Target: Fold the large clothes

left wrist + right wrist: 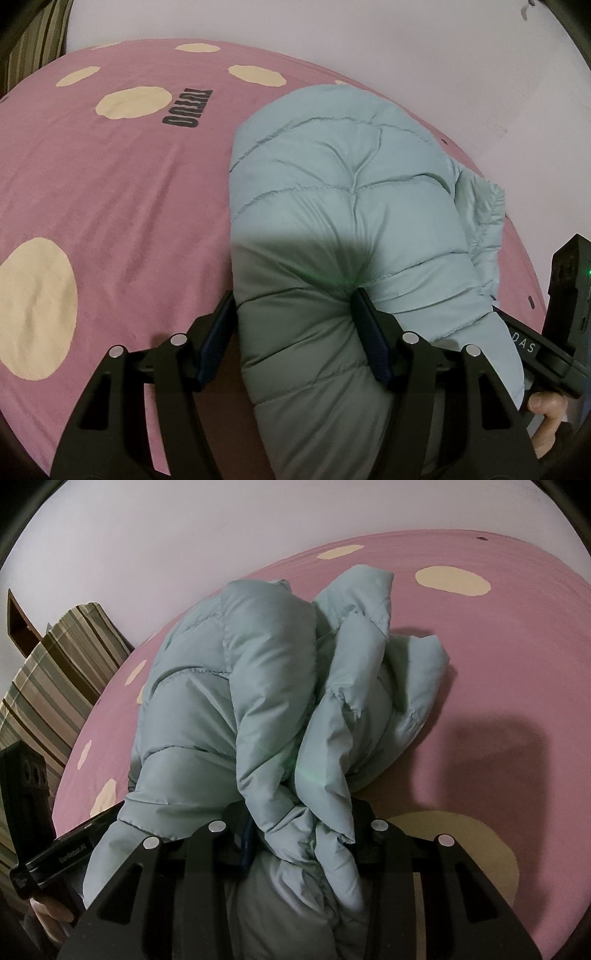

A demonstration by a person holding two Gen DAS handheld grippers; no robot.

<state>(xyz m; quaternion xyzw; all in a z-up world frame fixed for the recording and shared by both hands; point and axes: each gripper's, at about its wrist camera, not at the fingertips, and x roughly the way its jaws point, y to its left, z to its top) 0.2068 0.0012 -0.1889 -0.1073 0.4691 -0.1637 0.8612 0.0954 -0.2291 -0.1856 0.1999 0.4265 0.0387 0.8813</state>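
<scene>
Pale-green quilted jacket [332,206] was bunched on the pink spotted bed [110,192]. Its padding was clamped between the jaws of both the left gripper [295,325] and the right gripper [299,834].

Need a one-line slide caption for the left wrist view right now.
Left claw clamps a bunched fold of the pale blue puffer jacket above the pink, cream-spotted bedsheet.

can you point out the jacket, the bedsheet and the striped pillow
jacket [332,206]: left wrist view, on its quilted top.
bedsheet [122,206]: left wrist view, on bare pink cloth.
striped pillow [55,679]: right wrist view, on its striped face.
</scene>
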